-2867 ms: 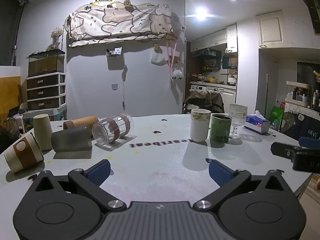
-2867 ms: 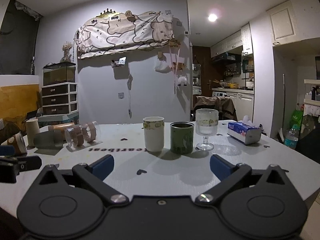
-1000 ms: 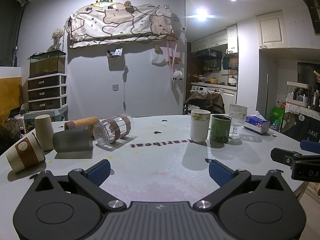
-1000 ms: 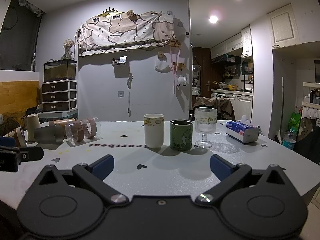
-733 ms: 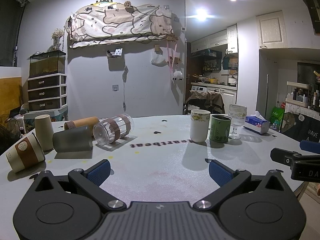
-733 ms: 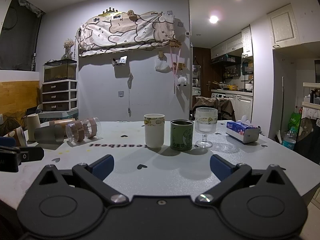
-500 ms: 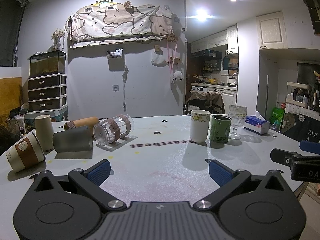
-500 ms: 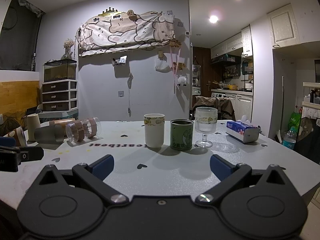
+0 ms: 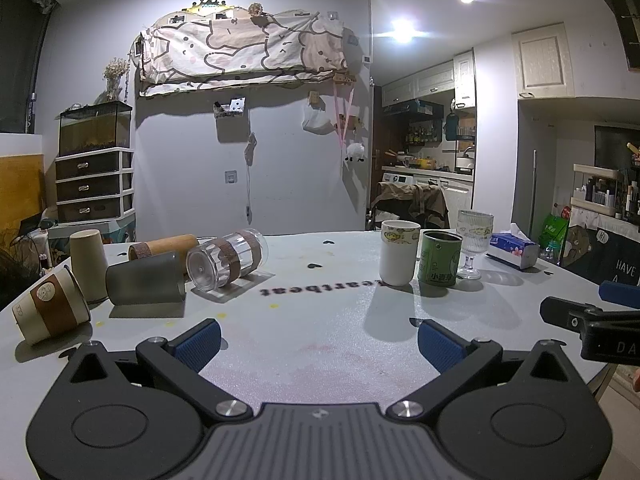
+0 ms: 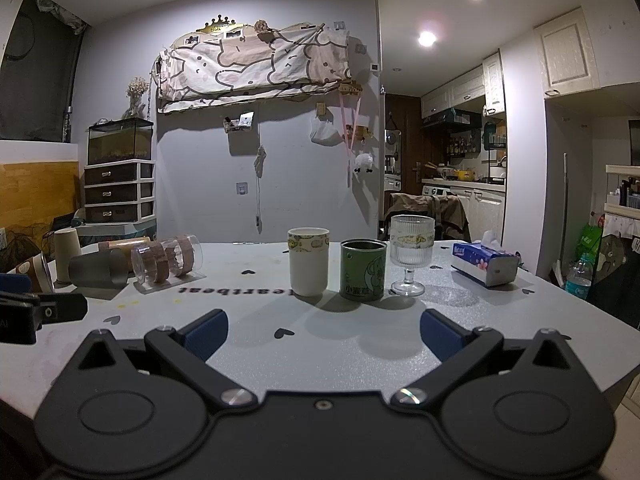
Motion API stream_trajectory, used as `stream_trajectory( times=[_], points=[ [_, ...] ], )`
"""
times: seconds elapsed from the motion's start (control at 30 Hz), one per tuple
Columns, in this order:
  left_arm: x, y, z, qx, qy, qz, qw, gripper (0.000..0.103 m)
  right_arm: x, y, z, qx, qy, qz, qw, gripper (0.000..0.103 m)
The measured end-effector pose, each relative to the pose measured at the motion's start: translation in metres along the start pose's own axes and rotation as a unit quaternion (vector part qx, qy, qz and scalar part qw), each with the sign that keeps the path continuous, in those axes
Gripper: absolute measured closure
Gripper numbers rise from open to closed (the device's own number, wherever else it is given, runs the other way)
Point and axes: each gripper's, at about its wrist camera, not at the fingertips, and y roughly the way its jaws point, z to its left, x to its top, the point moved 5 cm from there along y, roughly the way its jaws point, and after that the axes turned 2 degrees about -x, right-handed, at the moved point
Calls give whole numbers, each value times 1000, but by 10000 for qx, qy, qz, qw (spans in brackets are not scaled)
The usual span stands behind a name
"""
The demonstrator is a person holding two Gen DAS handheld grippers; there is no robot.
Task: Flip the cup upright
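Note:
Several cups lie on their sides at the table's left: a clear cup with brown bands (image 9: 227,258) (image 10: 167,262), a grey cup (image 9: 146,284) (image 10: 98,268), a brown-sleeved tube cup (image 9: 164,245) and a beige cup with a brown sleeve (image 9: 50,310). A beige cup (image 9: 87,258) stands rim down behind them. My left gripper (image 9: 318,342) is open and empty over the near table, well short of the cups. My right gripper (image 10: 324,334) is open and empty, facing the upright cups.
A white mug (image 10: 308,266), a green tin (image 10: 363,274) and a ribbed stem glass (image 10: 411,256) stand upright mid-table. A tissue pack (image 10: 484,262) lies to the right. The table (image 9: 320,320) edge curves off at the right, with shelves and a kitchen beyond.
Almost nothing has changed in the last second; both grippers hold still and open. Since 2.9 s ago the right gripper has shifted slightly at the left view's right edge.

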Motion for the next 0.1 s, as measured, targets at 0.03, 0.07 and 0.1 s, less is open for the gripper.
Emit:
stream_trajectory(
  times=[0.03,0.07,0.1],
  points=[
    [1,-1,1,1,-6,0,10000,0,0,0,0,3,-1,0,10000,0],
    [2,-2,1,4,-9,-3,10000,0,0,0,0,1,-1,-1,10000,0],
    [2,-3,1,2,-6,-7,10000,0,0,0,0,0,-2,-2,10000,0]
  ],
)
